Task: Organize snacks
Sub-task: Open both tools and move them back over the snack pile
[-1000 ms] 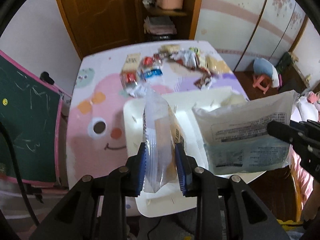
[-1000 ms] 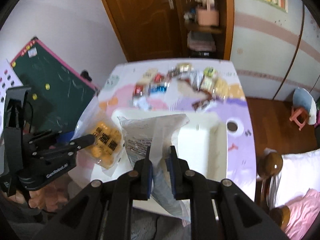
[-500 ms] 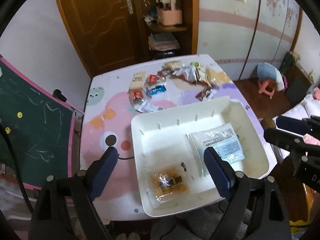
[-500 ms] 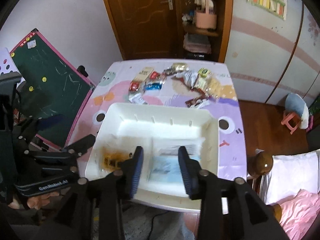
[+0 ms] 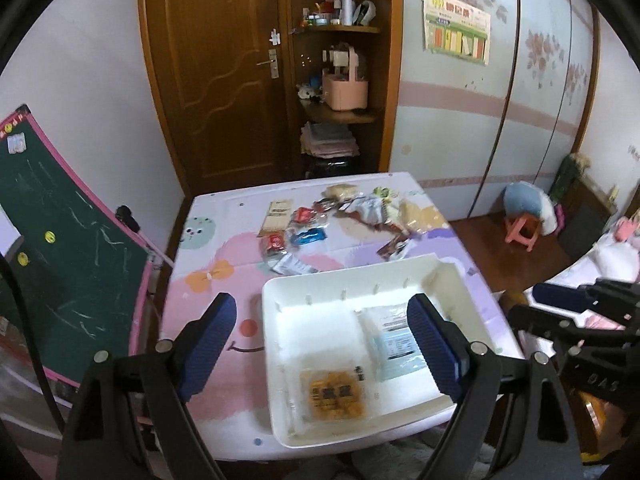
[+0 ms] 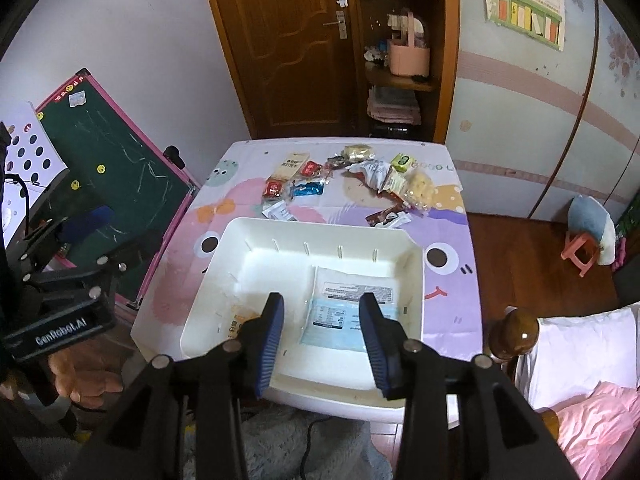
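Left wrist view: my left gripper [image 5: 320, 344] hangs above the near edge of the table [image 5: 208, 248], its jaws spread wide and holding nothing. Between and below its blue pads lies the white tray [image 5: 360, 276], set at the table's near end. In the tray's near left part rests a clear packet of orange snacks [image 5: 338, 394], flat on the tray floor. Just beside it, toward the right, lies a white and pale blue packet [image 5: 396, 340], also flat; the two packets are close, though I cannot tell if their edges touch. At the right margin of this view I see my right gripper [image 5: 576, 320] from the side, off the table's right edge.

From the right wrist camera, the right gripper [image 6: 322, 328] is over the tray's near rim [image 6: 320, 396], jaws apart, empty. The white and pale blue packet [image 6: 352, 308] shows directly between the pads, lower in the tray; the orange packet [image 6: 240, 320] is partly hidden by the left pad.

Beyond the tray, at the table's far end, loose snacks [image 6: 344, 176] are scattered: red [image 6: 274, 189], blue [image 6: 308, 189] and yellow wrappers [image 6: 418, 186], well apart from the tray. A green chalkboard [image 6: 116, 168] leans left of the table. A wooden door [image 6: 292, 40] and a shelf [image 6: 400, 76] stand behind.
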{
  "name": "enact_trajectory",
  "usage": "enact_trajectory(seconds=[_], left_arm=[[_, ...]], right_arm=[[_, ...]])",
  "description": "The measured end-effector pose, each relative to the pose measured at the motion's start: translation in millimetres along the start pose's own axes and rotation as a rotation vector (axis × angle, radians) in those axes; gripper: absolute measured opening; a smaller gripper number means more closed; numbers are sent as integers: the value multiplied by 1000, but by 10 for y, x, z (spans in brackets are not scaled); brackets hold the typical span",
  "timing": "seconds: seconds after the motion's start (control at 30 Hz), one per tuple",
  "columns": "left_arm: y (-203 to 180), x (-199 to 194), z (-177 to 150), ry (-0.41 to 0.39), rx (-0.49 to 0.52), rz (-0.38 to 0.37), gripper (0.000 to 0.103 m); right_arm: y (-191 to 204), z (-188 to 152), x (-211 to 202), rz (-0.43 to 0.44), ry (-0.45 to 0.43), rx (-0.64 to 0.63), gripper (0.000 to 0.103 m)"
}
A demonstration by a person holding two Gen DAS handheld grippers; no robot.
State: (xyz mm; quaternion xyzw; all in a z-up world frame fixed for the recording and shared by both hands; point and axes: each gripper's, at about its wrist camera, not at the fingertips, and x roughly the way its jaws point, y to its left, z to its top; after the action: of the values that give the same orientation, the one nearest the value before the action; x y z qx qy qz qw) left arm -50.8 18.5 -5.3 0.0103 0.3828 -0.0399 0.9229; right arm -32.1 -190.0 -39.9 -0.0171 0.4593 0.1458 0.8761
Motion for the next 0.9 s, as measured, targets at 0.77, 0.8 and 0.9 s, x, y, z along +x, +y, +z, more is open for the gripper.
enact_trajectory(seconds=[0.77, 0.8, 0.9], left_arm=[[430, -47, 470, -11, -103, 100, 87], [448, -23, 532, -17, -105, 103, 87], [532, 70, 758, -35, -108, 90, 87]], right_arm=[[-247, 298, 74, 2, -12, 37, 42], [-280, 359, 82, -5, -13, 44, 42], [-387, 606, 67, -41, -27, 57, 43]])
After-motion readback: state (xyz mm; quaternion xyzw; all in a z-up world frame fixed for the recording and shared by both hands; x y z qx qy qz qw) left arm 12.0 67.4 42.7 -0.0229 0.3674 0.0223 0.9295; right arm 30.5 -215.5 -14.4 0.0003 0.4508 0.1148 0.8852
